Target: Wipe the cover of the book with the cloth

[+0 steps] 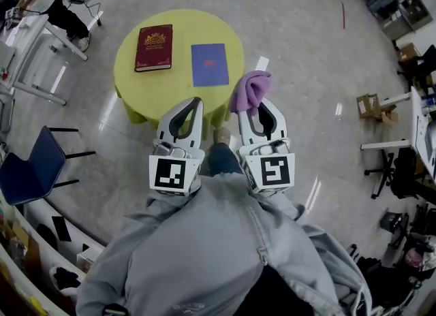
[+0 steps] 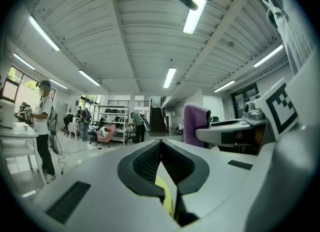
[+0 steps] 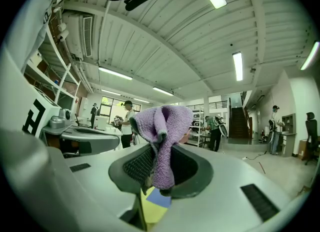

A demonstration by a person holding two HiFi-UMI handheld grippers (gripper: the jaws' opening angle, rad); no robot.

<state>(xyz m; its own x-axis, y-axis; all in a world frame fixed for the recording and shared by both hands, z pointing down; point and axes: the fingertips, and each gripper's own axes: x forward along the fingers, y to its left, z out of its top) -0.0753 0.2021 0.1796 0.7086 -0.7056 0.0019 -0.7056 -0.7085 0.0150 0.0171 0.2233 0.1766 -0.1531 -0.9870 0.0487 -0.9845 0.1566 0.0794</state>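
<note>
A dark red book (image 1: 154, 47) with a gold crest lies closed on the left half of a small round yellow table (image 1: 178, 84). Beside it, to the right, lies a blue book (image 1: 210, 64). My right gripper (image 1: 256, 101) is shut on a purple cloth (image 1: 250, 89), which bunches above its tips near the table's right front edge. In the right gripper view the cloth (image 3: 162, 131) hangs pinched between the jaws. My left gripper (image 1: 190, 102) is shut with nothing in it, over the table's front edge; in the left gripper view (image 2: 160, 146) its tips meet.
A blue chair (image 1: 30, 169) stands left of me. White desks (image 1: 27, 49) and a seated person are at the far left. Cardboard boxes (image 1: 371, 107) and a desk with chairs sit at the right. My feet stand on grey floor just before the table.
</note>
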